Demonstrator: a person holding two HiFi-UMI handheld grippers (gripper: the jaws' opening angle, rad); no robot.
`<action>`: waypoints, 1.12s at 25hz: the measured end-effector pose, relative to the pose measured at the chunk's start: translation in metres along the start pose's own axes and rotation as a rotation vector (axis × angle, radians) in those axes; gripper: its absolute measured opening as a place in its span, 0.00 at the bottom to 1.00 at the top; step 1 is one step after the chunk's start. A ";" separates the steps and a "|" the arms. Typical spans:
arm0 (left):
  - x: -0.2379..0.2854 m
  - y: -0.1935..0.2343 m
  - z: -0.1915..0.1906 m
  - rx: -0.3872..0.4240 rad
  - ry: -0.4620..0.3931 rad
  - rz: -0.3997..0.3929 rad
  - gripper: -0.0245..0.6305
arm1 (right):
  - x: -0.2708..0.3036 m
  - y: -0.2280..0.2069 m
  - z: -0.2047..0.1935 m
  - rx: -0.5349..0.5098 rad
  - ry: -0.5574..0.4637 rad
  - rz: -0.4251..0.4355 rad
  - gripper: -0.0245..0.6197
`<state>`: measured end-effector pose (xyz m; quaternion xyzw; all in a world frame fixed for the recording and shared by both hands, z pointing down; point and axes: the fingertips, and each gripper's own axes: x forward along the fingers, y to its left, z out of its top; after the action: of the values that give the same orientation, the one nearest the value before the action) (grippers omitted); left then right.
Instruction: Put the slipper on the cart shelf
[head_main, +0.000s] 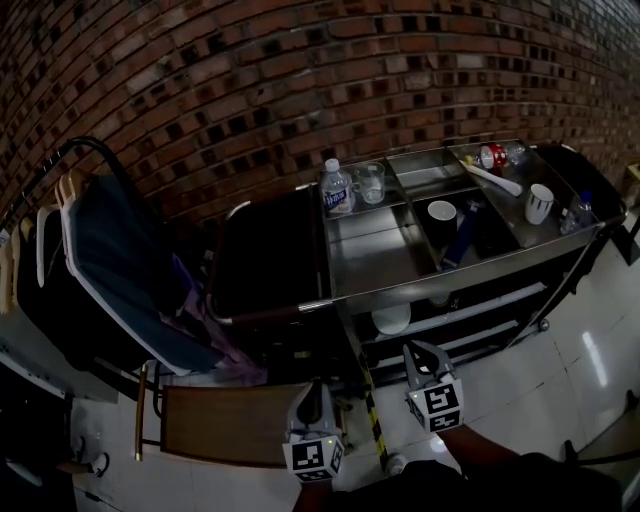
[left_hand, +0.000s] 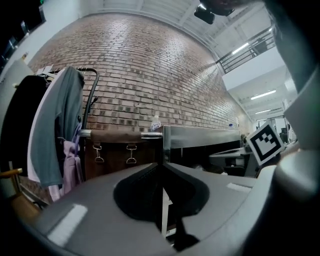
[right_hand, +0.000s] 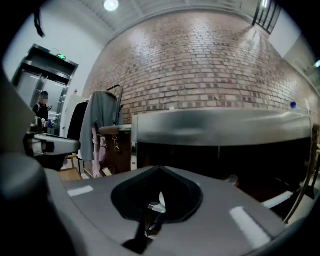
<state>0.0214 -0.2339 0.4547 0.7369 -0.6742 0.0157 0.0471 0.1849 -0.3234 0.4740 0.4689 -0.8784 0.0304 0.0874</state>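
**Pale slipper sits low on the cart, both tools empty**

The slipper (head_main: 392, 318) shows only as a pale, rounded shape in shadow on the lower shelf (head_main: 470, 308) of the steel cart (head_main: 372, 255), just under the top tray's front edge. Up top, the left compartment holds a water bottle (head_main: 337, 187) beside a clear glass (head_main: 371, 183). The middle one holds a white-rimmed cup (head_main: 441, 212) and a blue object (head_main: 462, 235). The right one holds a white cup (head_main: 539, 203) and a white ladle (head_main: 492, 180). The left tool (head_main: 312, 392) and right tool (head_main: 414, 352) hover before the cart, jaws pressed together on nothing.
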 end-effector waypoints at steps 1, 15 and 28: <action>-0.001 -0.005 0.004 0.004 -0.004 -0.014 0.10 | -0.009 0.004 0.008 -0.016 -0.021 0.000 0.04; -0.009 -0.029 0.040 0.038 -0.059 -0.093 0.10 | -0.057 0.036 0.027 -0.066 -0.070 -0.026 0.04; -0.018 -0.031 0.036 0.048 -0.056 -0.081 0.10 | -0.065 0.053 0.014 -0.079 -0.076 0.012 0.04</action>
<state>0.0487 -0.2162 0.4162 0.7647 -0.6443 0.0093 0.0109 0.1748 -0.2420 0.4500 0.4607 -0.8844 -0.0218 0.0720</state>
